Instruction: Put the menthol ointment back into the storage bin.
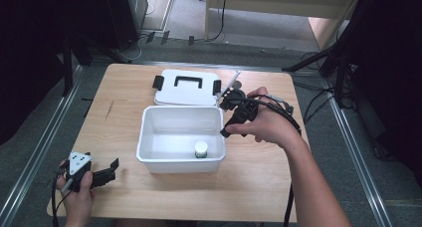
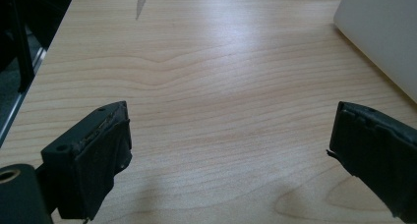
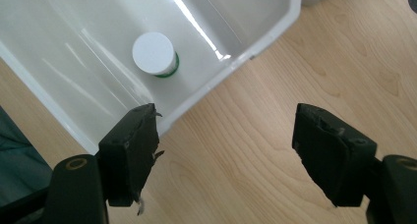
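Inside, the white bin (image 1: 149,137) holds one white-capped bottle (image 1: 201,149) upright — lid (image 1: 186,87) off behind, both grippers' fingers released.

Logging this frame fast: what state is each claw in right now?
Left claw: open, empty, over the bare table.
Right claw: open, empty, beside the white bin holding the small bottle.
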Tool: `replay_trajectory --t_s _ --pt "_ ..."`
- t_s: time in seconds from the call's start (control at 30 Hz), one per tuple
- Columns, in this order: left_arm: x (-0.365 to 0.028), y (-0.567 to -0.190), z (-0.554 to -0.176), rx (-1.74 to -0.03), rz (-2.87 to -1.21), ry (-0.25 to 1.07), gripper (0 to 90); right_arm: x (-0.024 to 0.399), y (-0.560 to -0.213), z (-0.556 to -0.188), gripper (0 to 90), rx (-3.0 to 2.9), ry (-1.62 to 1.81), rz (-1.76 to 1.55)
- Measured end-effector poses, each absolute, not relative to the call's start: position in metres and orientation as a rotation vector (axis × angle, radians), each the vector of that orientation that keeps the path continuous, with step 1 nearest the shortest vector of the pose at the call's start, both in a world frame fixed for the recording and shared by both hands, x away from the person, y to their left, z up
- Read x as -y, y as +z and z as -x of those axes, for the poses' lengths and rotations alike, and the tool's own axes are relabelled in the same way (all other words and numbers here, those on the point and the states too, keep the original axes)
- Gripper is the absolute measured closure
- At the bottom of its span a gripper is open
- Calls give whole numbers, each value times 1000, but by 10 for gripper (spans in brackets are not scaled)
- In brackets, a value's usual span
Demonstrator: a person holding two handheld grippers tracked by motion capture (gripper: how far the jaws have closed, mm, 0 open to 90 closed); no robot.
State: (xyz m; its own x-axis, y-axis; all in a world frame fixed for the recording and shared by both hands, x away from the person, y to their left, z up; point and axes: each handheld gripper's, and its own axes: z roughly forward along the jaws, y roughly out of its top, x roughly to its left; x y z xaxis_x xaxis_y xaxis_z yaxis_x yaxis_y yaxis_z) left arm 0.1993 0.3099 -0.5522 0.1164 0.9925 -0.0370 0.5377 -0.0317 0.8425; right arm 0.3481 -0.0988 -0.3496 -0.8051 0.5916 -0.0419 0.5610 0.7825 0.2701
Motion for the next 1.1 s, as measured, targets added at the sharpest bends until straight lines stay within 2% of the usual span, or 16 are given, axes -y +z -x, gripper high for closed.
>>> replay_trajectory --t_s 0.33,0.87,1.0,1.1 --pt "-310 -552 -199 -1512 -1659 786 30 131 -368 -348 261 -2826 368 -1009" --pt "-310 -552 -199 -1511 -1659 783 30 184 -428 -337 238 -2724 474 -1166" --pt "-310 -552 -199 -1511 -1659 784 30 200 -443 -328 218 -2642 576 -1169" --pt "-310 -552 -199 -1511 -1660 783 30 212 -453 -319 165 -2555 650 -1211"
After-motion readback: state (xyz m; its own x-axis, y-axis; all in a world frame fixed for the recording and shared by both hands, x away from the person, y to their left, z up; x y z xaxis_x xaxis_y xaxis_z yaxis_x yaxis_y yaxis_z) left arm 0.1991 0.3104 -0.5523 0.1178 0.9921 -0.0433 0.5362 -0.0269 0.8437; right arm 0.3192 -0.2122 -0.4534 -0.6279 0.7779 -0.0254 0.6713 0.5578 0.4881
